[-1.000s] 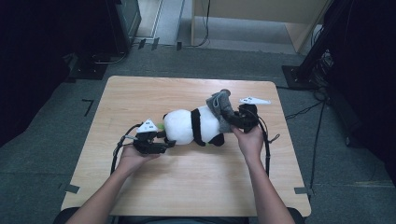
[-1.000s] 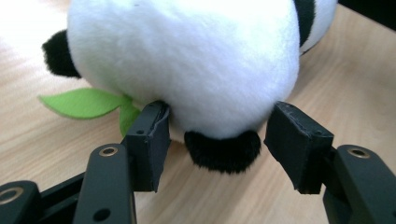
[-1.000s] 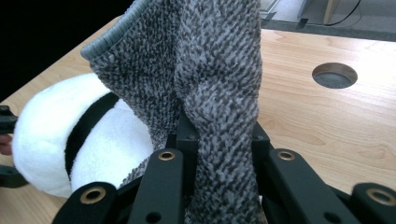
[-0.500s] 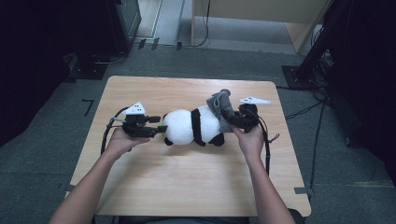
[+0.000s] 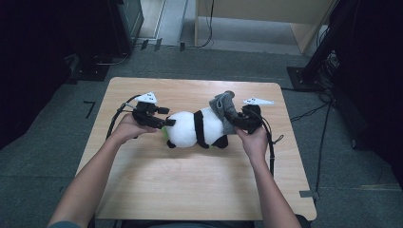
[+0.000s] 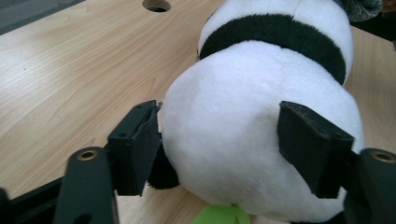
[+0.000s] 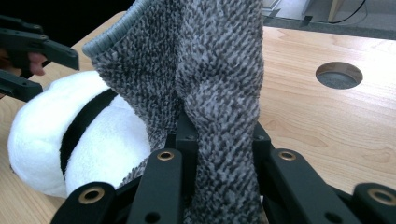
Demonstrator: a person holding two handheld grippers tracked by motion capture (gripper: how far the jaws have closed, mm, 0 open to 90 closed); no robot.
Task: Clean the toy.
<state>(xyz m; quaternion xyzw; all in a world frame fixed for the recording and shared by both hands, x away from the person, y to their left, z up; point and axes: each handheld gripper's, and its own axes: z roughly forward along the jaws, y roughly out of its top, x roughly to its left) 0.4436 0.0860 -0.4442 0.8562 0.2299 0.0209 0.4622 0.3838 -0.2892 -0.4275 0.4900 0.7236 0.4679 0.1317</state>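
high view: a panda (image 5: pixel 195 129) lies on its side near the middle of the table (image 5: pixel 190 190), slightly toward the far edge, its rounded white end pointing to the left edge and its other end to the right edge. a grey sock (image 5: pixel 223 108) covers the panda's right-hand end and stands up from it. the left gripper (image 5: pixel 164 122), held in the left hand (image 5: pixel 126 128), sits at the panda's white end; a small green piece (image 5: pixel 165 134) shows between them on the near side. the right gripper (image 5: pixel 234 118), held in the right hand (image 5: pixel 252 138), meets the sock on the right-edge side. a cable (image 5: pixel 272 147) trails from it toward the near edge.

left gripper view: the two black pads (image 6: pixel 135 144) straddle the panda's white end (image 6: pixel 252 140), one on each side. the left pad lies at the plush surface; whether it presses cannot be told. the right pad stands in front of the plush, contact unclear. the jaws have just been opening, with the panda between them, so the tool reads as released. a round hole (image 6: pixel 156 4) marks the tabletop beyond.

right gripper view: the jaws are clenched on a fold of the sock (image 7: pixel 219 93), which rises from between them. the panda (image 7: pixel 70 140) lies to the left, the left gripper (image 7: pixel 32 56) beyond it. a round hole (image 7: pixel 338 74) lies to the right.
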